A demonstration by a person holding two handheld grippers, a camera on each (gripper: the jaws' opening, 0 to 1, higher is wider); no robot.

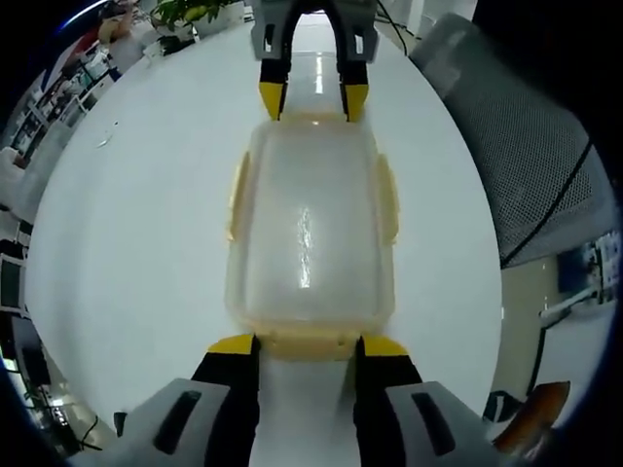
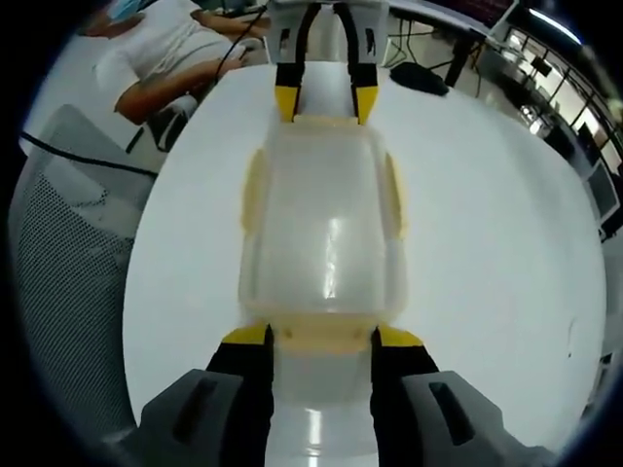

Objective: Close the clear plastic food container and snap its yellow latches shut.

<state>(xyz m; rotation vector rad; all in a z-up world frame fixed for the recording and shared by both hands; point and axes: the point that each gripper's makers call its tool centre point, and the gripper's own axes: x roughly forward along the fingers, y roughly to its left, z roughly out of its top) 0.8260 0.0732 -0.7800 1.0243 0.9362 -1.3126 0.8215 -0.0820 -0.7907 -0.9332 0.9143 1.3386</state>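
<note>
Left gripper view: your left gripper (image 1: 310, 342) rises from the bottom edge with its two yellow-tipped fingers (image 1: 234, 344) spread apart. Between the tips lies the near-end yellow latch (image 1: 310, 341) of the clear plastic food container (image 1: 311, 233); the tips stand at the latch's two ends, and you cannot tell from this view whether they press it or merely flank it. The container rests on the white table (image 1: 127, 224), its lid on, stretching straight away from your fingertips. A yellow side latch (image 1: 237, 195) lies to the left of the finger line and another (image 1: 388, 197) to the right, both flat against the container walls. At the container's far end your right gripper (image 1: 313, 97) comes down from the top, its fingers likewise parted about the far-end latch. A grey mesh chair (image 1: 526, 146) stands well beyond the right finger.

Right gripper view: your right gripper (image 2: 322, 336) shows the mirrored arrangement. Its fingers (image 2: 246, 337) are spread, not clenched, at either end of the near-end latch (image 2: 321, 333), with the container (image 2: 324, 224) extending away from them. The left gripper (image 2: 326, 102) meets the far end with its own tips apart. A seated person (image 2: 165, 58) is beyond the far left corner of the table (image 2: 487, 214), and the mesh chair (image 2: 68, 243) sits well to the left of your left finger.
</note>
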